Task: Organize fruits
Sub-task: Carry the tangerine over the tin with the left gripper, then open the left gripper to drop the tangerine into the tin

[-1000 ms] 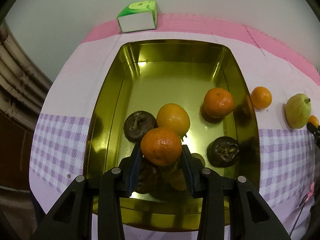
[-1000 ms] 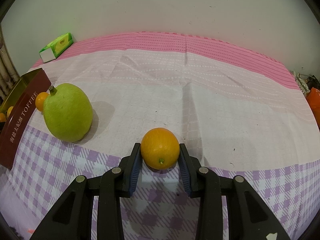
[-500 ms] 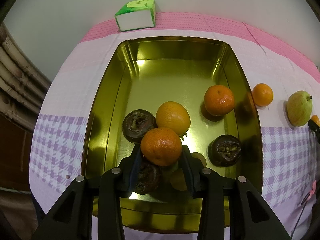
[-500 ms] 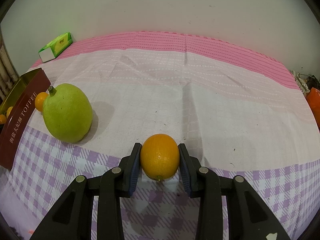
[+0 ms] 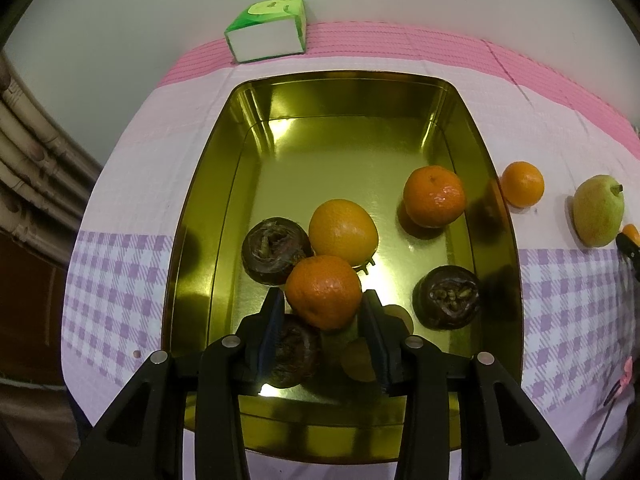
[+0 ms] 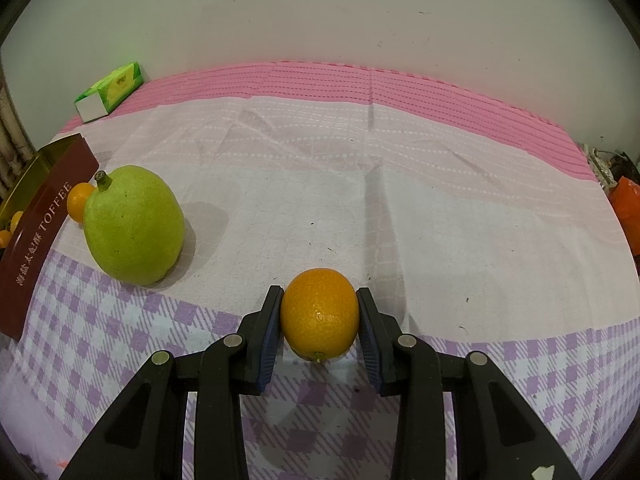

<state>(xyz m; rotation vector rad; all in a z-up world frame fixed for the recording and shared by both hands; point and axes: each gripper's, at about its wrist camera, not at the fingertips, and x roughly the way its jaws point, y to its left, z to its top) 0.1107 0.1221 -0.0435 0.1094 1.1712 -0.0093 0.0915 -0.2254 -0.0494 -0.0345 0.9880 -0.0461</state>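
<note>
My left gripper (image 5: 323, 310) is shut on a tangerine (image 5: 322, 291) and holds it above the near part of a gold tin (image 5: 200, 200). The tin holds an orange (image 5: 343, 231), another tangerine (image 5: 434, 196) and three dark mangosteens (image 5: 272, 249). My right gripper (image 6: 319, 318) is shut on a small orange (image 6: 319, 314) just above the tablecloth. A green pear (image 6: 132, 224) lies to its left, beside the tin's brown outer wall (image 6: 40, 232). A small tangerine (image 5: 522, 184) lies on the cloth between tin and pear (image 5: 598, 216).
A green tissue pack (image 5: 267, 36) stands behind the tin by the wall; it also shows in the right wrist view (image 6: 110, 90). The pink and purple checked cloth (image 6: 400, 200) covers the table. An orange bag (image 6: 628, 204) lies at the far right edge.
My right gripper has closed on the small orange and raised it slightly off the cloth. My left gripper has risen a little with its tangerine over the tin.
</note>
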